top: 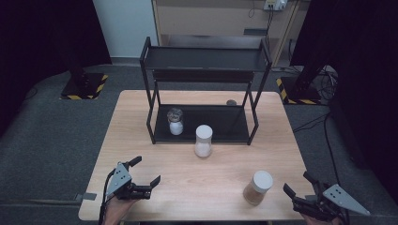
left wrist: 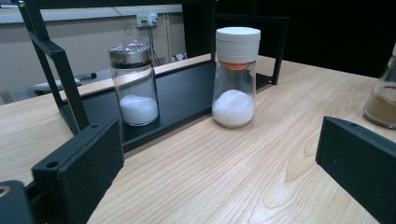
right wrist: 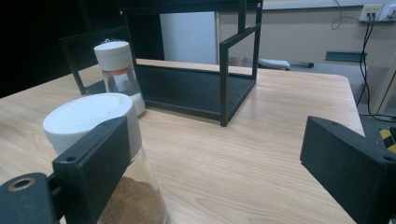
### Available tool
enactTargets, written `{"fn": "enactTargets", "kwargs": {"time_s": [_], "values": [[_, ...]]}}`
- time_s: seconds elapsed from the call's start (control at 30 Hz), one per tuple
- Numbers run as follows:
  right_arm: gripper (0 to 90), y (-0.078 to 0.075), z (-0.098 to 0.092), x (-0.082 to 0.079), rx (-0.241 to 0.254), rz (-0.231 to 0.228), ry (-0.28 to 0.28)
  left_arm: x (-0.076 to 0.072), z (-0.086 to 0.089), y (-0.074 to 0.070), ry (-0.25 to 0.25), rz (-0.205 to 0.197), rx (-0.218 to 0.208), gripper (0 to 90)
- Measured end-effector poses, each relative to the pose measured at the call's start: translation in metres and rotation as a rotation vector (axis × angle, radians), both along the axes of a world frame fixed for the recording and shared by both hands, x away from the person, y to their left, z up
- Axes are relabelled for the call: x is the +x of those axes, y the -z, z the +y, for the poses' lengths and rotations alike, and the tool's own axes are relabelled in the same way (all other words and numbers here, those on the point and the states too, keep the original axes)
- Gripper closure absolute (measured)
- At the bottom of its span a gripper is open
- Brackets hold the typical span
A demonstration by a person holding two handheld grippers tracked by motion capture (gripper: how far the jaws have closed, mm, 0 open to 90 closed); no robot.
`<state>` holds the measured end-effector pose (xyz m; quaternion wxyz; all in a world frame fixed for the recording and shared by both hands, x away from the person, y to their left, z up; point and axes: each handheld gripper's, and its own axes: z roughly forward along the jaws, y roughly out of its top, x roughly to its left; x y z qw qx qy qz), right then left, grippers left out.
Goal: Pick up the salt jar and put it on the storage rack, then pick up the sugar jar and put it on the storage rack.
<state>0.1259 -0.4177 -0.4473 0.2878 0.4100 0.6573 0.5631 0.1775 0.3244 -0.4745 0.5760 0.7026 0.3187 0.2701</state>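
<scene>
Right now both the left gripper and the right gripper rest with jaws spread and empty at the near edge of the wooden bench. Nearest the right one stands the brown-powder jar: smooth glass, round white cap, probably light, slippery and breakable, so grip its lower body.

Wooden table: black rack, two jars.

A light wooden table stands on grey carpet, with black curtains flanking a pale wall.
</scene>
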Motion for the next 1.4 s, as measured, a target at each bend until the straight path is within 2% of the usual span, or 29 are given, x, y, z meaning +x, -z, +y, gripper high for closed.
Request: {"fn": "enactTargets", "kwargs": {"time_s": [0.1,0.23,0.3,0.43,0.57,0.87,0.97,1.13,1.23,1.4], "values": [[9.0,0.0,0.0,0.0,0.003,0.001,0.002,0.001,0.004,0.003,0.003,0.007,-0.009,0.0],[9.0,0.0,0.001,0.0,0.002,0.001,0.005,0.001,0.011,0.007,0.005,0.021,-0.054,0.0],[9.0,0.0,0.0,0.0,0.003,0.001,0.004,0.0,0.013,0.008,0.003,0.017,-0.061,0.0],[9.0,0.0,0.0,0.0,0.002,0.0,0.002,0.0,0.015,0.009,0.002,0.013,-0.055,0.0],[9.0,0.0,0.0,0.001,0.003,0.001,0.0,-0.001,0.014,0.009,0.004,0.002,-0.029,0.0],[9.1,0.001,-0.001,0.001,0.007,0.001,-0.003,0.0,0.013,0.009,0.012,0.002,-0.016,0.0],[9.0,0.001,-0.001,0.001,0.005,0.002,-0.003,0.0,0.012,0.009,0.018,-0.012,0.0,0.1],[9.0,0.001,-0.001,0.001,0.005,0.001,-0.004,0.0,0.013,0.009,0.023,-0.012,0.001,0.1],[8.8,0.001,0.0,0.001,0.006,0.005,0.005,0.001,0.014,0.011,0.018,-0.007,-0.018,0.1],[8.7,0.001,-0.001,0.001,0.012,0.004,0.007,0.0,0.014,0.01,0.025,-0.01,-0.01,0.1]]}}
